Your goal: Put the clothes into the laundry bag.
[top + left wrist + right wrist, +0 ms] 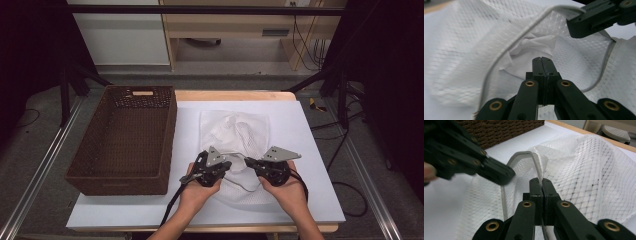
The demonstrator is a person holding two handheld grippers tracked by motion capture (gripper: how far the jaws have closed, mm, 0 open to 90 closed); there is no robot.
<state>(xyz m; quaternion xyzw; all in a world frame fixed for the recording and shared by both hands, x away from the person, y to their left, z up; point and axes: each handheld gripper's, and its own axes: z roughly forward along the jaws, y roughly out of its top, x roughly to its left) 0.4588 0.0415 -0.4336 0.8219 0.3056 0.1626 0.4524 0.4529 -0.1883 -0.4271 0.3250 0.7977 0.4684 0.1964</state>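
White mesh laundry bag (235, 135) lies on the white-covered tabletop (310, 200), right of the empty brown wicker basket (125, 140), with white cloth (534, 47) showing inside its mouth. Its zipper edge (536, 167) is lifted off the surface. Right tool (541, 182) is clamped together on that zipper edge. Left tool (543, 61) has jaws pressed together; whether any mesh is pinched between them I cannot tell. Looks like an opening or closing step mid-way: the bag is not in the basket and the mouth gapes. Both hands come in low from the near edge, tools close together over the bag's near end, pointing toward each other.
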